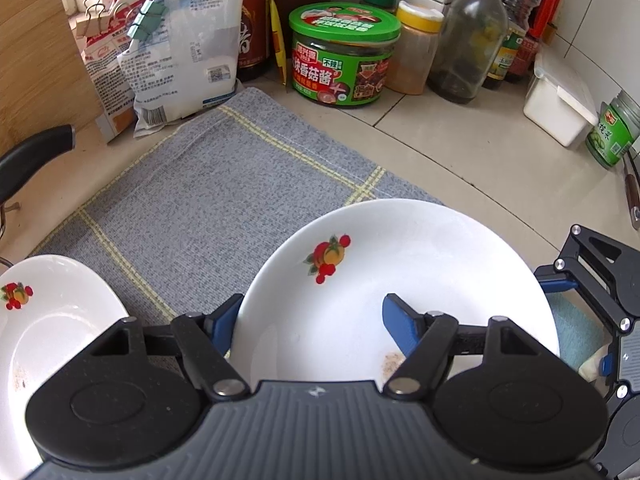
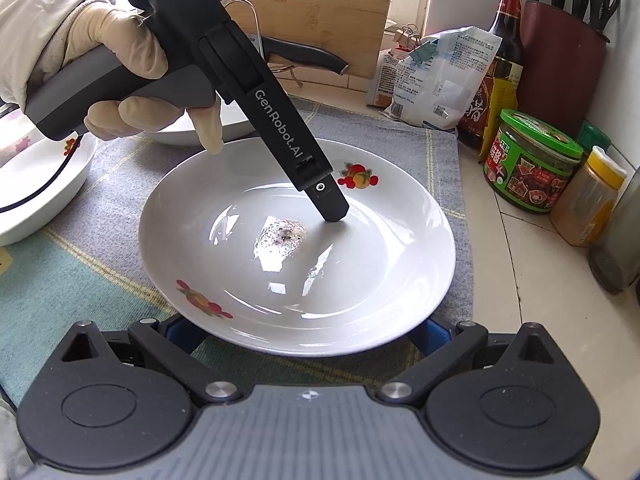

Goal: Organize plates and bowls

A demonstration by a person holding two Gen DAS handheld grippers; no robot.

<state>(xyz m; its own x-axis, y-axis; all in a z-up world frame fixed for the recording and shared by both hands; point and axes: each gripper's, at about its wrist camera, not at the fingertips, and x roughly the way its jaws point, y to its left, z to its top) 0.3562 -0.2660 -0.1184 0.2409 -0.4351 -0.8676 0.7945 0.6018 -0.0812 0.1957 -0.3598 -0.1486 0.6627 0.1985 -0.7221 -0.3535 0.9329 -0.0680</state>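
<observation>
A white plate (image 1: pixel 400 264) with fruit motifs and a patch of brown crumbs (image 2: pixel 284 234) sits over a grey checked cloth (image 1: pixel 200 200). My left gripper (image 1: pixel 310 326) is shut on its rim: one blue pad presses the outside edge, the other finger (image 2: pixel 330 204) rests inside the well. My right gripper (image 2: pixel 306 330) is open at the opposite rim, its blue pads wide apart and partly hidden under the plate's edge. A gloved hand (image 2: pixel 120 52) holds the left gripper. A second white dish (image 1: pixel 40 320) lies to the left, and a bowl (image 2: pixel 40 184) stands beside it.
Along the tiled wall stand a green-lidded jar (image 1: pixel 344 52), sauce bottles (image 1: pixel 468 40), clipped bags (image 1: pixel 180 40), a white box (image 1: pixel 556 100) and a dark red knife holder (image 2: pixel 560 60). A black pan handle (image 1: pixel 36 152) juts in at the left by a wooden board (image 1: pixel 36 60).
</observation>
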